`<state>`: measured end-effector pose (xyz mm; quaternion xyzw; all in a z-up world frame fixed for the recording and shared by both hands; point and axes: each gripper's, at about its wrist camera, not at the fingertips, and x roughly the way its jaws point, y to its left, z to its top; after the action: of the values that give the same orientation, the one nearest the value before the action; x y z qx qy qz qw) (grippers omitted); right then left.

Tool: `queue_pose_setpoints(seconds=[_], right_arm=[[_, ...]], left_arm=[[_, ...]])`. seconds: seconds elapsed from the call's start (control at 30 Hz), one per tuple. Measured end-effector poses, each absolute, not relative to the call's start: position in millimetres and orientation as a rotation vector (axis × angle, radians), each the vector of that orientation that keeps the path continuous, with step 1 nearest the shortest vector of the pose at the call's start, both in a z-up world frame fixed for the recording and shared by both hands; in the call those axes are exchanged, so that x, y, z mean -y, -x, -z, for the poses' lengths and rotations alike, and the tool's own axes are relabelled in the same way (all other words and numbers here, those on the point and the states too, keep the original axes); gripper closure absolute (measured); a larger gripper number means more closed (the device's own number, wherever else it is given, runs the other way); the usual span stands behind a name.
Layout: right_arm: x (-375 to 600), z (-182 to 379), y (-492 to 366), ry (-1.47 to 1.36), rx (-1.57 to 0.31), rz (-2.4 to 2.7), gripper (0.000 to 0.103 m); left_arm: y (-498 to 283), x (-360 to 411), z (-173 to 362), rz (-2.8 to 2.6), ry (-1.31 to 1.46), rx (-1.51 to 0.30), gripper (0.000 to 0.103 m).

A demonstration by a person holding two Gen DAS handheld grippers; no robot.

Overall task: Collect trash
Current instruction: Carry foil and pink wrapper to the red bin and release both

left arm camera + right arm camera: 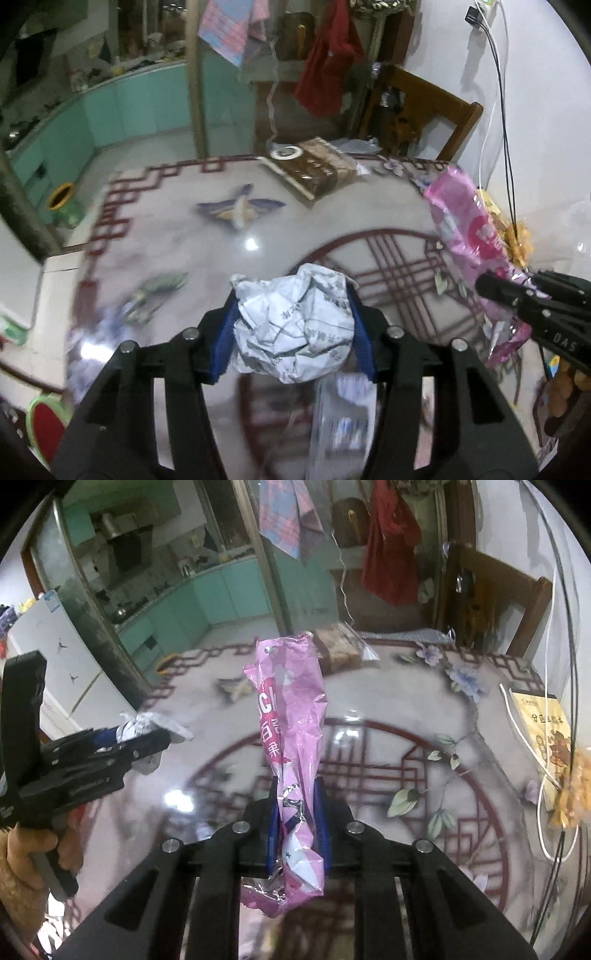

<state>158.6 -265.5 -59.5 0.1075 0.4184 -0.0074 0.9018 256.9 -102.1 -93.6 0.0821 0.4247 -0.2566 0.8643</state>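
Glass-topped table [177, 236], red lattice and flower print beneath. Left gripper [293, 325] pads clamp a crumpled paper ball [295, 325] with grey print too creased to read. Right gripper [297, 823] is closed on a pink foil wrapper [291, 716], lettering partly folded away. Brown packet [314, 166] at far edge, label blurred. Yellow box [543, 731] cut by cables.

The left hand-held gripper [295, 325] clamps a crumpled paper ball [295, 325] above the patterned table [177, 229]
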Motion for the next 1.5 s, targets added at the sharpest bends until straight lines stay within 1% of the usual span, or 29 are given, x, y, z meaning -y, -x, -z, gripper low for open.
queue_pose_setpoints(seconds=[0.23, 0.4, 0.6, 0.97, 1.5], right_arm=[[212, 24, -106, -0.253, -0.822, -0.017, 0.086], [180, 10, -67, -0.265, -0.814, -0.016, 0.086], [140, 2, -32, -0.257, -0.809, -0.025, 0.086], [81, -11, -20, -0.222, -0.783, -0.097, 0.086], [-16, -7, -49, -0.188, -0.812, -0.204, 0.086]], left_arm=[[-185, 41, 51, 0.432, -0.138, -0.861, 0.051], [-132, -7, 41, 0.392, -0.053, -0.882, 0.051], [-100, -45, 33, 0.372, -0.003, -0.873, 0.051], [-79, -99, 18, 0.325, 0.025, -0.825, 0.051], [-93, -197, 36, 0.189, 0.06, -0.861, 0.05]])
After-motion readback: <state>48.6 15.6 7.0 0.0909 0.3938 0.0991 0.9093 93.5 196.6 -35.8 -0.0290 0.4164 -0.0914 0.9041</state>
